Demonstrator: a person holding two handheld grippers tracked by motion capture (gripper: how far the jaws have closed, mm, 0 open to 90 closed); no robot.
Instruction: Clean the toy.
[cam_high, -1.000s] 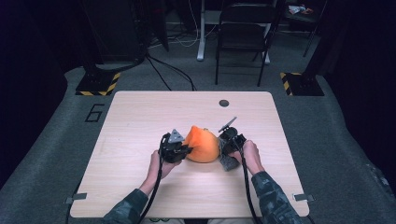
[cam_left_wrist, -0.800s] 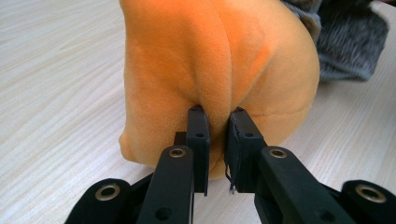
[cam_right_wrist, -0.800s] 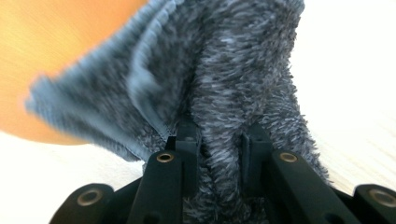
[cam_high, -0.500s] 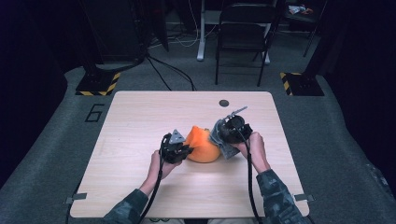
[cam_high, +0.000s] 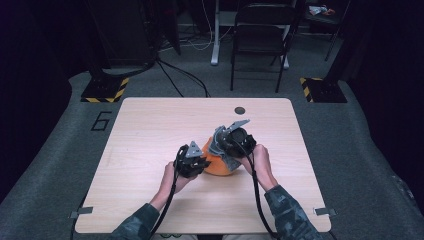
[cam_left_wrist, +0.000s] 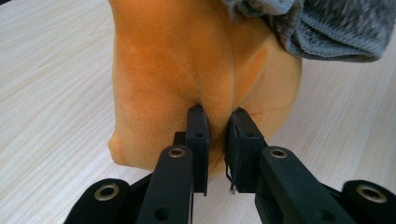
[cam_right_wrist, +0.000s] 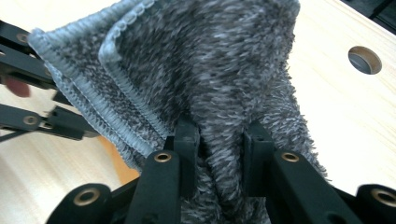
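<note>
An orange soft foam form (cam_high: 221, 168) sits on the wooden table (cam_high: 150, 135), near its middle. My left gripper (cam_high: 199, 163) is at its left side; in the left gripper view the jaws of this gripper (cam_left_wrist: 217, 116) are shut, pinching a fold of the orange form (cam_left_wrist: 187, 60). A grey knitted cloth (cam_left_wrist: 327, 28) hangs over the form's top. My right gripper (cam_high: 221, 146), raised above the form's right side, is shut on that grey cloth (cam_right_wrist: 210, 56), with a thick fold between the jaws of this gripper (cam_right_wrist: 218, 135). A sliver of orange (cam_right_wrist: 122, 169) shows beneath the cloth.
A round cable hole (cam_high: 240, 110) lies in the table's far part, also seen as the hole (cam_right_wrist: 364, 59) in the right gripper view. A folding chair (cam_high: 260, 40) and stand bases with yellow-black tape (cam_high: 105, 90) are on the floor beyond the table.
My right gripper has risen and shifted toward the far side, lifting the grey cloth up over the orange form. The left gripper has stayed where it was.
</note>
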